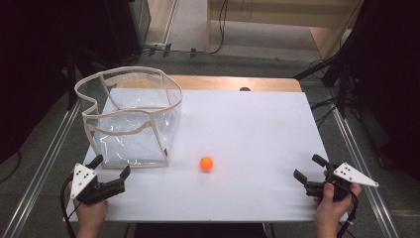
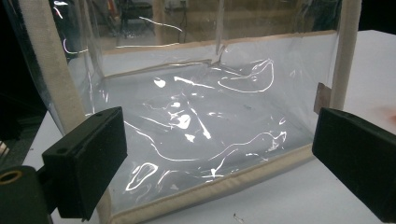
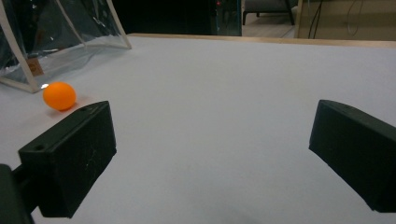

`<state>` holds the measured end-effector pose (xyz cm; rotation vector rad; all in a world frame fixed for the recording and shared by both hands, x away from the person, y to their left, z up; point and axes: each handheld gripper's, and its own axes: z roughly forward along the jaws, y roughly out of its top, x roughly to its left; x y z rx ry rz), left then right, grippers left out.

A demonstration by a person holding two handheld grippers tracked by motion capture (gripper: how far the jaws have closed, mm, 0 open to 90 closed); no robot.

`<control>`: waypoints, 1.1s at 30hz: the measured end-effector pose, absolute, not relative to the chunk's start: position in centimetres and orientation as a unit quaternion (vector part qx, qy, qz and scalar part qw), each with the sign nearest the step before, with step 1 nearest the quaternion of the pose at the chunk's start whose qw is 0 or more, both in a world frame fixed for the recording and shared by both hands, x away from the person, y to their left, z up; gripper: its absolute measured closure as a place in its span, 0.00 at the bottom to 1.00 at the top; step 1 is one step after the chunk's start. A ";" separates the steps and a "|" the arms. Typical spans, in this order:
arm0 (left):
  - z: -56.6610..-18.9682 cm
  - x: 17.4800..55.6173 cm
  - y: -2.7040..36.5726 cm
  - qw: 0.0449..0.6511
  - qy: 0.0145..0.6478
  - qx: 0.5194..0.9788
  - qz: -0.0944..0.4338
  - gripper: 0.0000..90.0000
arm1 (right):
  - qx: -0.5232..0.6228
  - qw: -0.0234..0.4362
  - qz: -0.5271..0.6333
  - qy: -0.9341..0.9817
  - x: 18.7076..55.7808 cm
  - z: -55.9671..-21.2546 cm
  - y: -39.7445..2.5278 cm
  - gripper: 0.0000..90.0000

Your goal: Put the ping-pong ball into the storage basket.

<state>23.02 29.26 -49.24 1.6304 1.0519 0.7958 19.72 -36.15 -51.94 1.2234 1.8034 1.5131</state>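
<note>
A small orange ball (image 1: 206, 163) lies on the white table top, just right of a clear plastic bag with cream trim (image 1: 131, 116) that stands open at the left. My left gripper (image 1: 112, 166) is open at the front left, its jaws pointing at the bag's near wall (image 2: 196, 126) from close by. My right gripper (image 1: 309, 168) is open at the front right, jaws apart with nothing between them. In the right gripper view the ball (image 3: 59, 95) sits beyond the left jaw, next to the bag's corner (image 3: 28, 70).
The white sheet (image 1: 257, 134) covers a wooden table (image 1: 233, 82). Metal rails run along both sides. Cables lie on the floor beyond the far edge. A hand holds each gripper at the table's front edge.
</note>
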 end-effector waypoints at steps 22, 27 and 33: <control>-49.3 23.0 29.2 0.499 0.434 0.674 0.329 0.04 | 0.390 0.231 0.540 0.709 20.6 -49.0 -33.2 0.00; -49.3 22.9 29.2 0.498 0.433 0.675 0.330 0.04 | 0.377 0.229 0.533 0.722 20.8 -47.8 -32.4 0.00; -49.3 22.9 29.2 0.497 0.433 0.675 0.330 0.04 | 0.365 0.221 0.534 0.730 21.5 -47.1 -31.5 0.00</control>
